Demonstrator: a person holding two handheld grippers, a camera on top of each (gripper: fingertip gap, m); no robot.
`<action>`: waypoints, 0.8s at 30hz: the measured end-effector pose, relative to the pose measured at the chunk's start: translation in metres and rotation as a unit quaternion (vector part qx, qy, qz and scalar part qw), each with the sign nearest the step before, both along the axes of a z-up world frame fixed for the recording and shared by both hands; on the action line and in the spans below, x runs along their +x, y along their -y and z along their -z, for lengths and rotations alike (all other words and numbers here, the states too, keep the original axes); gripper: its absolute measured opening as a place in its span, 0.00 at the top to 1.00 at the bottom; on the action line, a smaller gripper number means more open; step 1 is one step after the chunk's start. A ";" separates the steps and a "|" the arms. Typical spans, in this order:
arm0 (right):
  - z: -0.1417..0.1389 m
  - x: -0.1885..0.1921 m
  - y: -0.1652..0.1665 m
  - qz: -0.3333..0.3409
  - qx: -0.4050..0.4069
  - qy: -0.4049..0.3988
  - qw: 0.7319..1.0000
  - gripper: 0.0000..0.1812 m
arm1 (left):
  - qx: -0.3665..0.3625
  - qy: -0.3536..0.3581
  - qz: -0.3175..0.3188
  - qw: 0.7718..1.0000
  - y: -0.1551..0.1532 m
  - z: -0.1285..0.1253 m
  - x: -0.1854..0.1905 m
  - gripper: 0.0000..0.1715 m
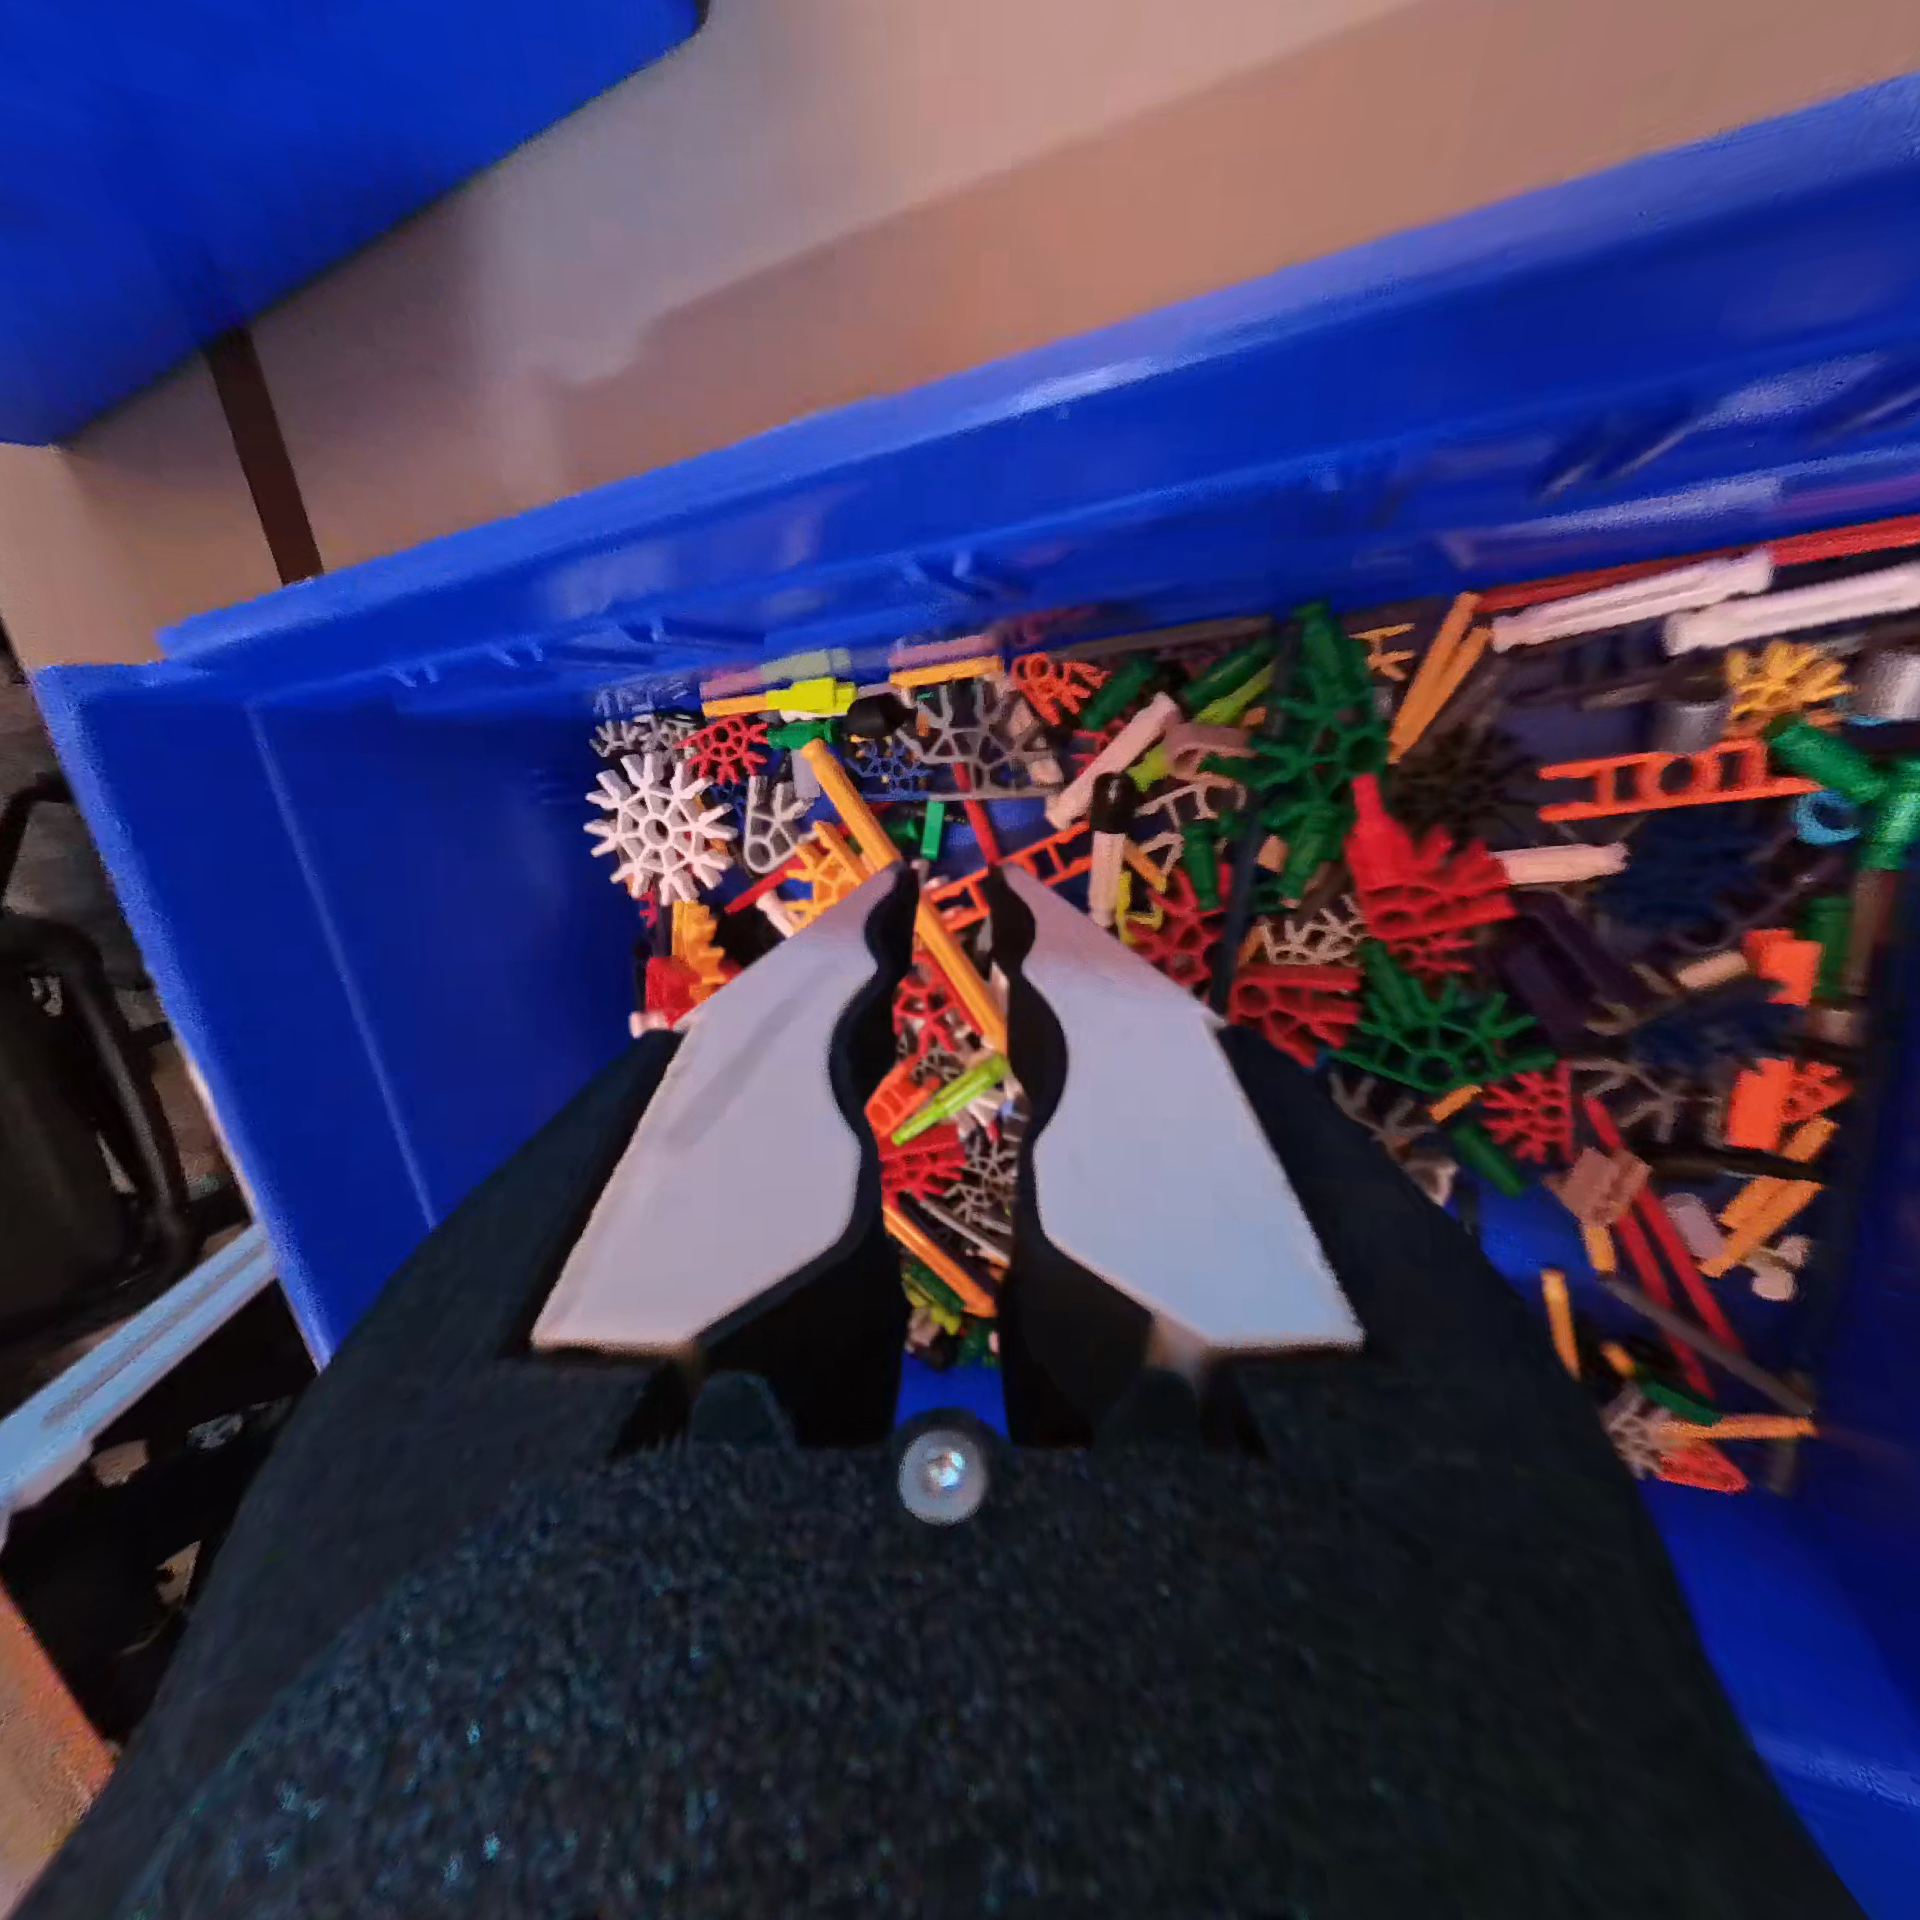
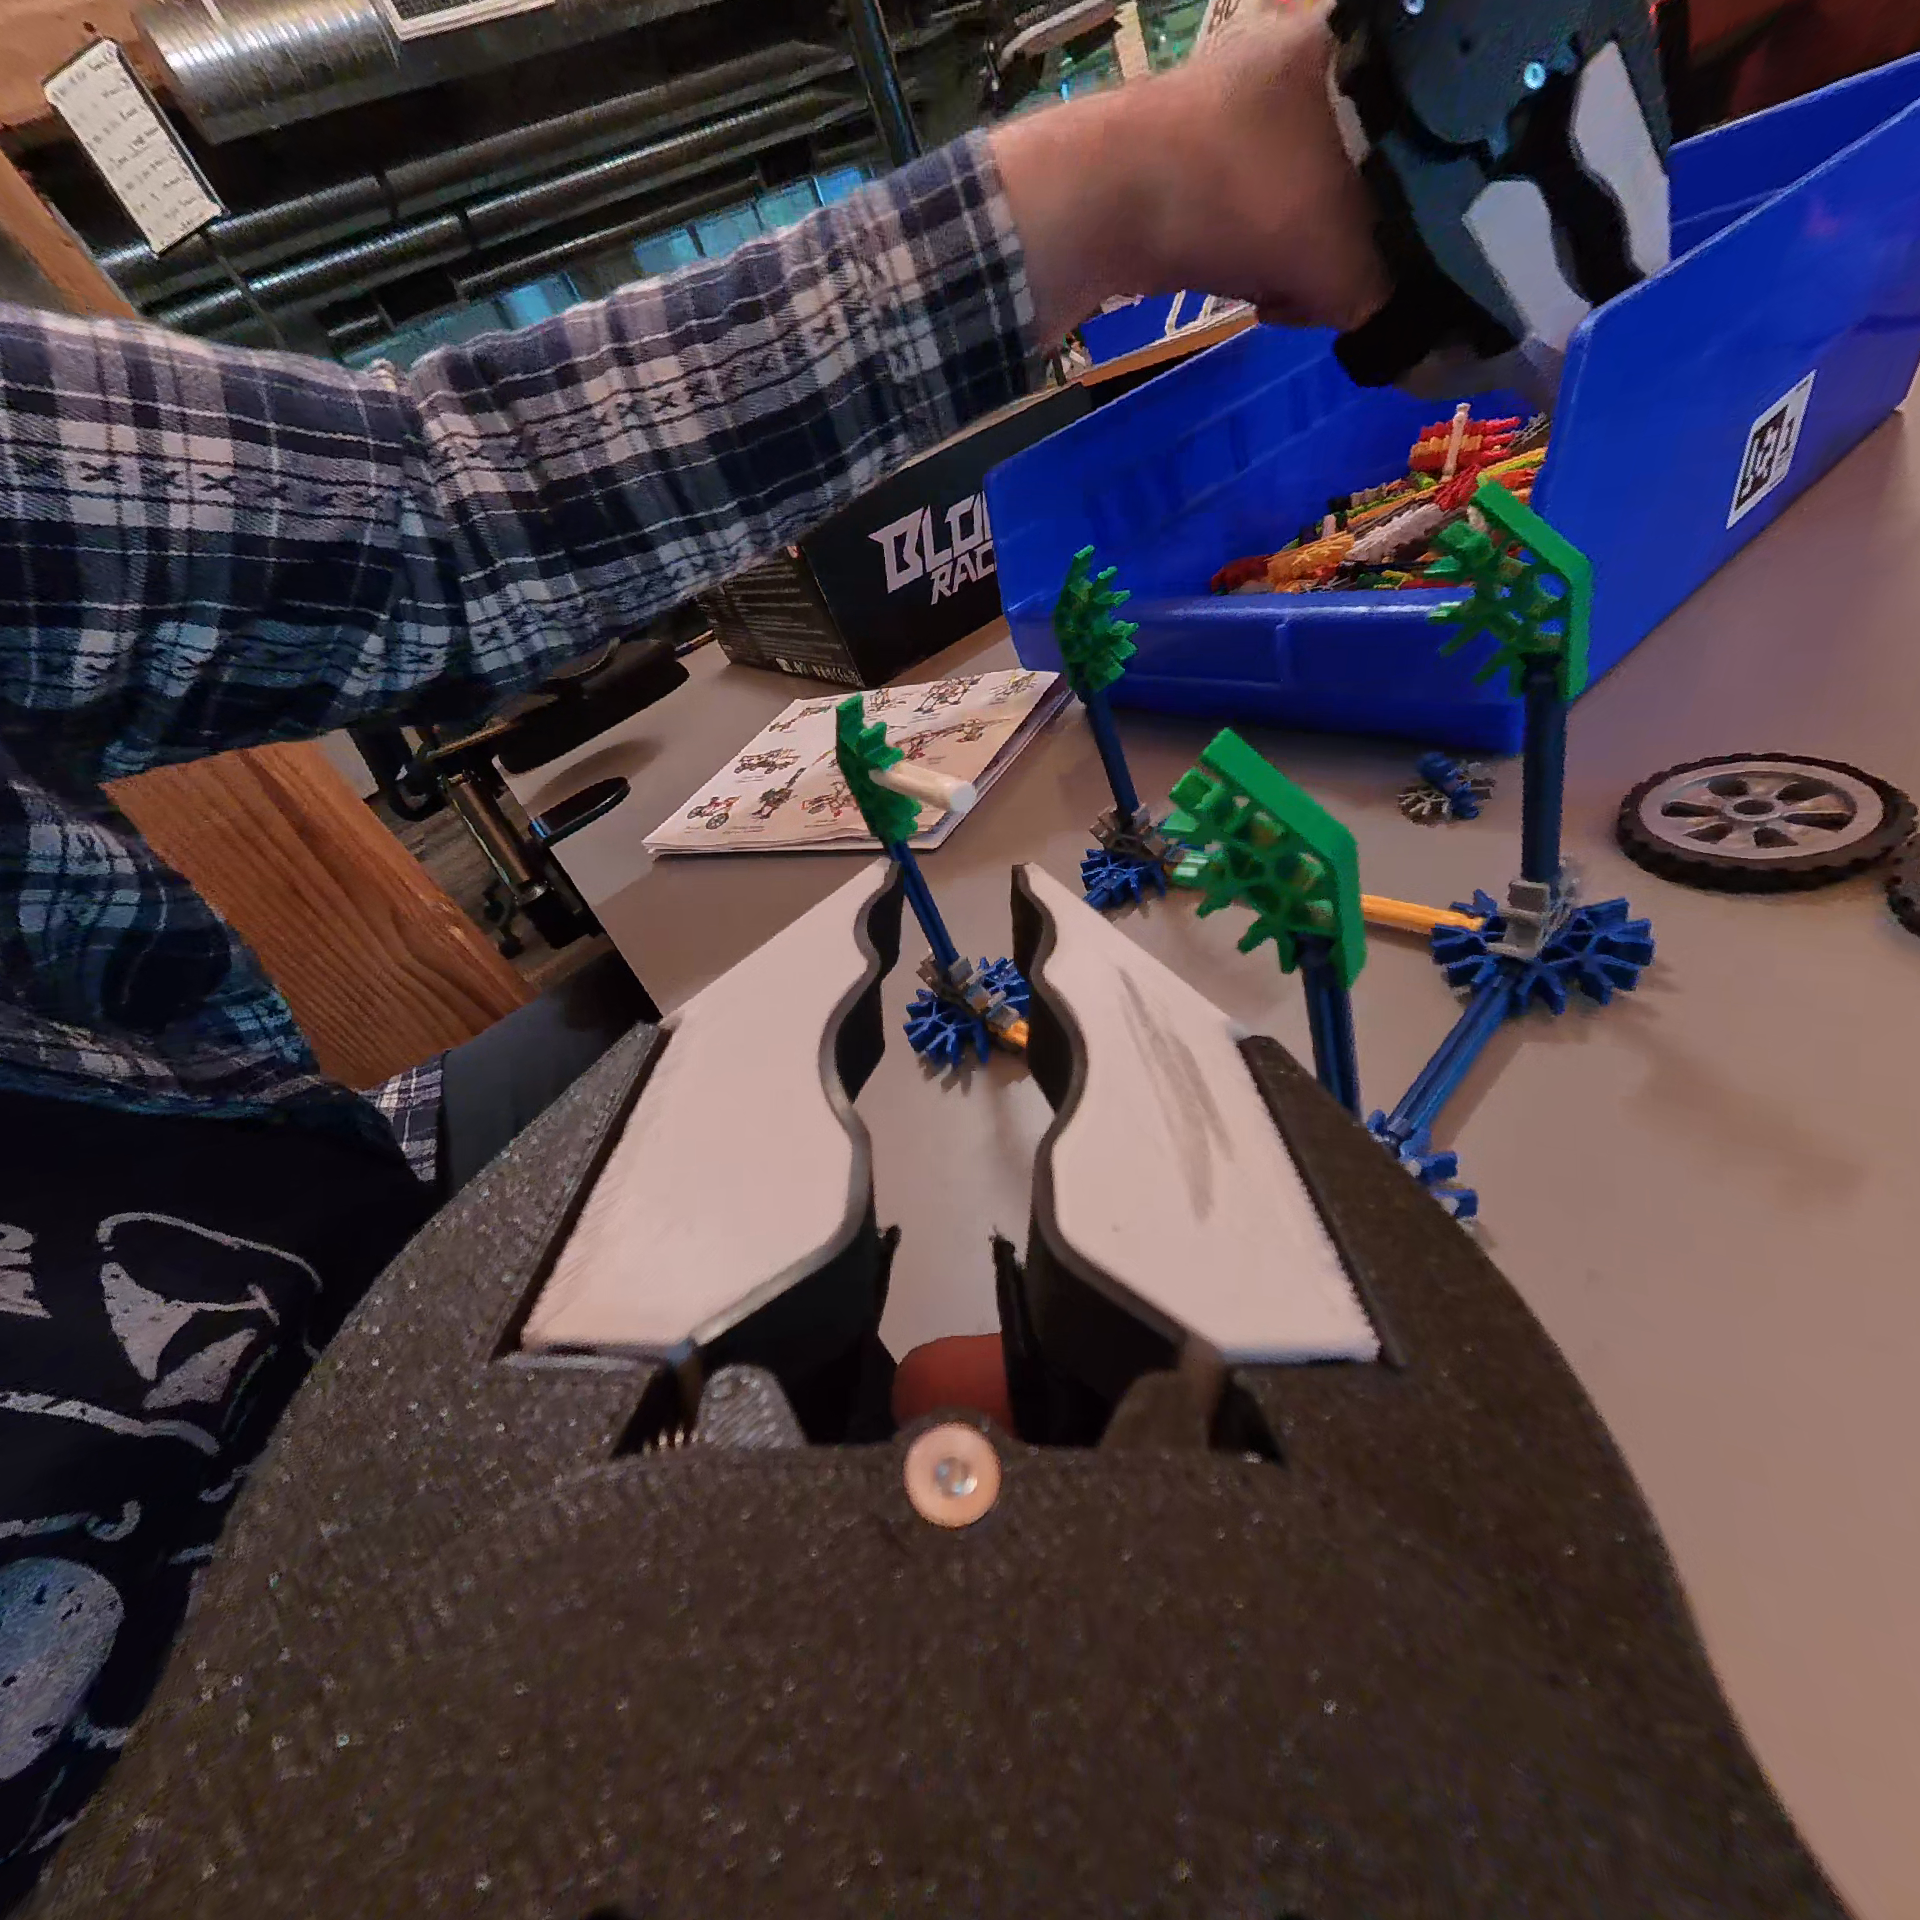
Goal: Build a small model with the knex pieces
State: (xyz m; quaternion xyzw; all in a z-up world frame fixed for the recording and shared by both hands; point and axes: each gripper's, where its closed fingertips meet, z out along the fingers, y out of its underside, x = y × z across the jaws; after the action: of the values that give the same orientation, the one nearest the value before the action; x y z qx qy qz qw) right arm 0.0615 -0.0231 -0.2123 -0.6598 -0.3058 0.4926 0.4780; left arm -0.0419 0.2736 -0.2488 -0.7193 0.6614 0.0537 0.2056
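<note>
Left gripper (image 1: 951, 883), jaws slightly apart and empty, hovers over the blue bin (image 1: 436, 935) of mixed construction-toy pieces (image 1: 1351, 914), near a yellow rod (image 1: 935, 925); right gripper (image 2: 956, 883), parted, idles by the rod-and-connector frame (image 2: 1278, 883) on the table (image 2: 1714, 1299).

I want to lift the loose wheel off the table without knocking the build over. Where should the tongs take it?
The wheel lies flat, right of the build and apart from it. Probably best to come from above and from the right, one finger over the outer tyre edge, the other in the hub's recess, pinching the tyre; lying flat, its sides offer little to grip.
</note>
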 end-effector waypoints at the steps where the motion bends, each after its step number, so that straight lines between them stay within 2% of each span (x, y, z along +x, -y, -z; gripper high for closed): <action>1: 0.000 0.000 0.000 -0.001 0.000 0.000 1.000 0.89 | -0.009 0.001 0.004 1.000 -0.002 0.003 0.000 0.93; 4: 0.000 0.000 0.001 -0.004 0.003 0.000 1.000 0.89 | -0.031 -0.005 0.005 1.000 -0.007 0.012 -0.004 0.93; 7: 0.000 0.000 0.002 -0.007 0.005 -0.002 1.000 0.89 | -0.031 -0.051 0.009 0.998 -0.009 0.021 -0.019 0.95; 10: -0.001 0.000 0.003 -0.008 0.007 -0.003 1.000 0.90 | -0.051 -0.063 0.016 0.997 -0.002 0.022 -0.027 0.92; 14: -0.001 0.000 0.003 -0.009 0.008 -0.004 1.000 0.90 | -0.043 -0.030 0.052 0.997 0.003 0.011 -0.014 0.85; 16: -0.001 0.000 0.003 -0.009 0.008 -0.003 1.000 0.90 | -0.035 -0.023 0.071 0.997 0.005 0.009 -0.006 0.85; 19: -0.001 0.000 0.003 -0.010 0.007 -0.004 1.000 0.90 | -0.027 -0.061 0.090 0.994 0.004 0.019 -0.007 0.85; 24: -0.001 0.000 0.003 -0.011 0.008 -0.005 1.000 0.90 | -0.063 -0.052 0.084 0.993 0.008 0.023 -0.006 0.92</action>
State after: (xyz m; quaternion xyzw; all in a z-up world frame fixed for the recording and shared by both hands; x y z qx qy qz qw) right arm 0.0612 -0.0266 -0.2111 -0.6503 -0.3142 0.4986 0.4793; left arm -0.0483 0.2654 -0.2717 -0.6688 0.7315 0.0315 0.1287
